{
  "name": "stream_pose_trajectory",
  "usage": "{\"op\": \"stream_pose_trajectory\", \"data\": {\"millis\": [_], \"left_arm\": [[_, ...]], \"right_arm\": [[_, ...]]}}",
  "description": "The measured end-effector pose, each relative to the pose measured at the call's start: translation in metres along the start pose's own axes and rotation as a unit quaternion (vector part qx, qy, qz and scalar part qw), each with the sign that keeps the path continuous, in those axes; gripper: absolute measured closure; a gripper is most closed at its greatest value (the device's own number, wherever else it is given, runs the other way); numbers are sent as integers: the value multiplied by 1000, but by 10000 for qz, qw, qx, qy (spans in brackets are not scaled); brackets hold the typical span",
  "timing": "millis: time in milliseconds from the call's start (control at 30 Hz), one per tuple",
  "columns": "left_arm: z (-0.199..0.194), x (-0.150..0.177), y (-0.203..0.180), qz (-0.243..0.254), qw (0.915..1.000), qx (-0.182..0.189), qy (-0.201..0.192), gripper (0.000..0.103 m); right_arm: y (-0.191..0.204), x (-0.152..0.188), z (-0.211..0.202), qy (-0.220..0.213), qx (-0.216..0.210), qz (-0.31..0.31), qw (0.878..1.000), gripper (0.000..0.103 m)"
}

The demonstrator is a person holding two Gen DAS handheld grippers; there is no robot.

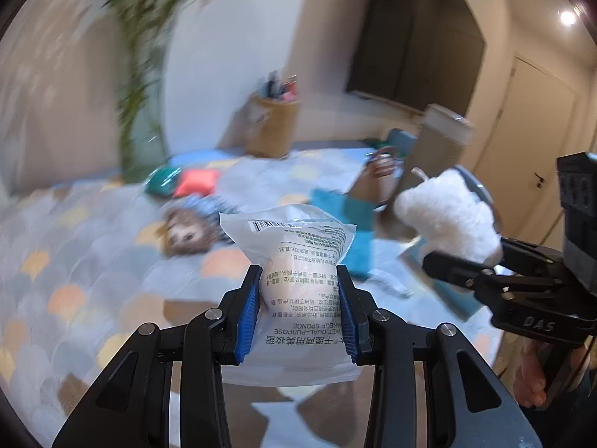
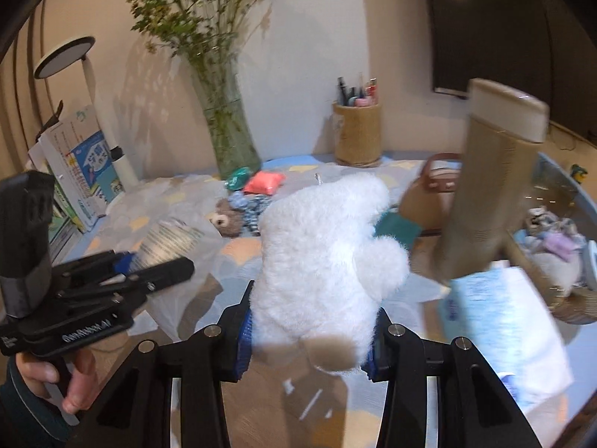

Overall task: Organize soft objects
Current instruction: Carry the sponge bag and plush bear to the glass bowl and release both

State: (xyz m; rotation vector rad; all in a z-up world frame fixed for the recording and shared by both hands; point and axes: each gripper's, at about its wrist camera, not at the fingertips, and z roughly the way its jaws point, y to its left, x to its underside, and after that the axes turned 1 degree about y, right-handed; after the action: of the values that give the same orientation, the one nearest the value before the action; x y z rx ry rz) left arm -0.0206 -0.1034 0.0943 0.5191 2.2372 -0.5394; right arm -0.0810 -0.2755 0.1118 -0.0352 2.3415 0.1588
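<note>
Jaws of the left gripper (image 1: 298,306) are narrowed onto a sponge packet (image 1: 298,280), the blue pads (image 1: 249,317) pressing its middle from both sides, with the printed film standing up toward 12 o'clock. Jaws of the right gripper (image 2: 309,330) are clamped on the lower part of a white plush toy (image 2: 324,250), whose body rises toward 12 o'clock and fills the centre of the right wrist view. Both items are held clear above the counter (image 1: 74,261), which carries a patterned cloth.

Handling judgement: the packet looks light, its film slick and crinkly, its contents compressible; a grip across the padded middle, as now, seems sounder than one on the loose sealed edge. The plush appears very light and soft, with pile that gives under pressure; a hold on the body's bulk should be surer than on a limb.

Outward on the counter, in the right wrist view: a small bear doll (image 2: 227,218) at 11 o'clock, a coral pouch (image 2: 265,182) and a green pouch (image 2: 238,178) beyond it, a glass vase (image 2: 231,142) of greenery behind, and a pen holder (image 2: 356,132) at 1 o'clock. A tan bag (image 2: 433,194) sits near 2 o'clock. A basket (image 2: 567,194) at 3 o'clock holds other soft items, a probable destination. Much of the left view is blurred.
</note>
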Motion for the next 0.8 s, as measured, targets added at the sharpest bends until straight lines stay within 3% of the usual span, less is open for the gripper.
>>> {"op": "stream_pose_trajectory", "data": {"millis": [133, 267, 567, 667, 800], "left_arm": [[3, -17, -42, 347, 9988, 344, -60, 68], [10, -33, -87, 561, 9949, 825, -139, 68], [44, -69, -186, 1093, 9801, 1658, -87, 68], [54, -81, -213, 1322, 9767, 1677, -193, 68], [82, -98, -245, 1256, 9801, 1507, -305, 68]], "right_arm": [[-35, 0, -23, 59, 340, 103, 9994, 59], [-77, -2, -55, -178, 728, 454, 9962, 59], [-181, -20, -107, -542, 1637, 1101, 9789, 59], [-212, -30, -111, -787, 1741, 1289, 9731, 59], [-249, -45, -101, -899, 1603, 1550, 9707, 59]]}}
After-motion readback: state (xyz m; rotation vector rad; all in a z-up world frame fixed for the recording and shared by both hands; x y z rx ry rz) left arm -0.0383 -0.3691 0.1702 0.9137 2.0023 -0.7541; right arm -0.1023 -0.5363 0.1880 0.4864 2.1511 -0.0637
